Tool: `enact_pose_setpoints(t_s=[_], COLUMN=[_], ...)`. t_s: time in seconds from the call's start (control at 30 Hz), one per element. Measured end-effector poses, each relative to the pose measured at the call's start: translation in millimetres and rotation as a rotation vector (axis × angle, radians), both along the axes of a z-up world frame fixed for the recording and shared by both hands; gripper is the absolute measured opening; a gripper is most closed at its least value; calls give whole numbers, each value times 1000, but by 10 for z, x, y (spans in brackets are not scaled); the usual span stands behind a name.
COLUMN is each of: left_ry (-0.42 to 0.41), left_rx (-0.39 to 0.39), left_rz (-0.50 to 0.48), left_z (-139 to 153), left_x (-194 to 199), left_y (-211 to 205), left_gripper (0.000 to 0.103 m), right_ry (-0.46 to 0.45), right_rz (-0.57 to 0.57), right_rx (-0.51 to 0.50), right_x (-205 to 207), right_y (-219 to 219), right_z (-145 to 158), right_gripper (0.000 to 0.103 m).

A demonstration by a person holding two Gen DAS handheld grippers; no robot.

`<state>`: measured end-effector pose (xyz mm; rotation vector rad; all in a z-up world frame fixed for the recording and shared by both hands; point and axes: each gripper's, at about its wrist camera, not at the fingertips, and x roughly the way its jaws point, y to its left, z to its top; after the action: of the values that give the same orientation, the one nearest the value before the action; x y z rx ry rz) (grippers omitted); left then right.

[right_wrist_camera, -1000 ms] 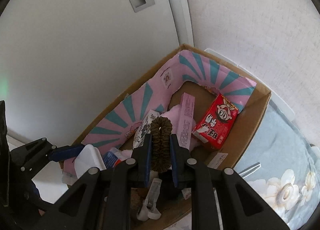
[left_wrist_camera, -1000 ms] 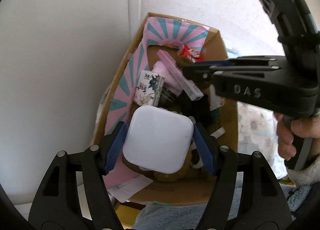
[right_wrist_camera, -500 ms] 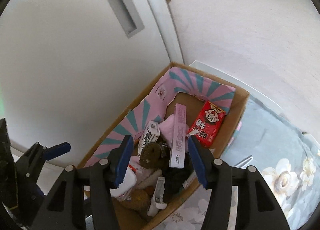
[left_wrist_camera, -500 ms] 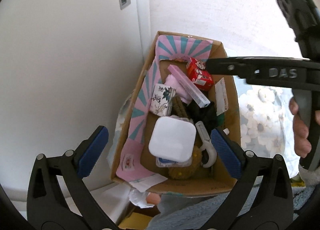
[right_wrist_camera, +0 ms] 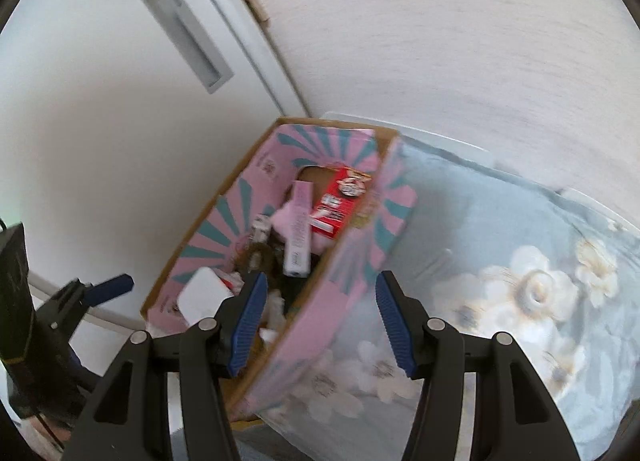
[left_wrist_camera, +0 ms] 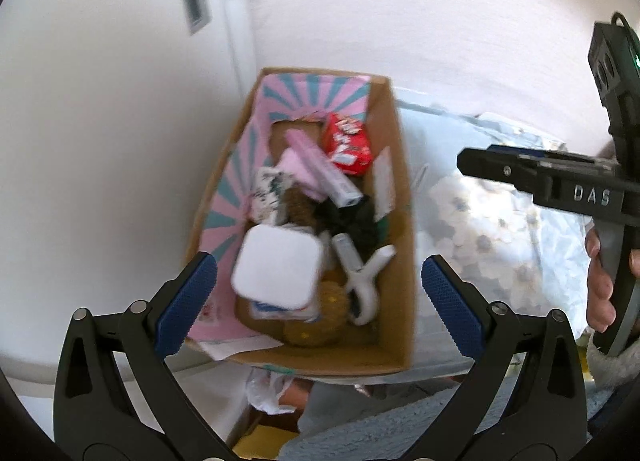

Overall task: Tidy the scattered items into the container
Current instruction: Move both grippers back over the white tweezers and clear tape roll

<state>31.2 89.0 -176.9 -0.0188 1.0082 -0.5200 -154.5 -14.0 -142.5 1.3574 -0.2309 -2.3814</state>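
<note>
The left gripper point(left_wrist_camera: 318, 289) has its jaws spread wide with nothing in them, and the white square case point(left_wrist_camera: 278, 268) lies in the cardboard box point(left_wrist_camera: 394, 189) below, between the two blue pads point(left_wrist_camera: 186, 303) as the camera sees it. The right gripper point(right_wrist_camera: 320, 321) is wide open and empty too, hanging over the near side of the box point(right_wrist_camera: 320, 301). In the box, past the white case, lie a brown hair tie point(left_wrist_camera: 298, 203), a pink tube box point(left_wrist_camera: 320, 169) and a red snack box point(left_wrist_camera: 347, 144), and the box sits beside a flowery blue blanket point(right_wrist_camera: 520, 261).
</note>
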Motion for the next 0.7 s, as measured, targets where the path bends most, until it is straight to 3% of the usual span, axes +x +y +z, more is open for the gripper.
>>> enact_pose_setpoints(t_s=[0.33, 0.7], left_ry=[-51, -31], left_rx=[2, 12], left_rz=[-127, -238], left_z=[250, 315], left_x=[-173, -257], left_y=[-533, -1036], left_gripper=[102, 102], right_ry=[26, -8], right_rz=[-145, -289], right_rx=[-13, -52], right_x=[380, 664], right_y=[749, 1331], right_z=[8, -83], right_gripper=[53, 53])
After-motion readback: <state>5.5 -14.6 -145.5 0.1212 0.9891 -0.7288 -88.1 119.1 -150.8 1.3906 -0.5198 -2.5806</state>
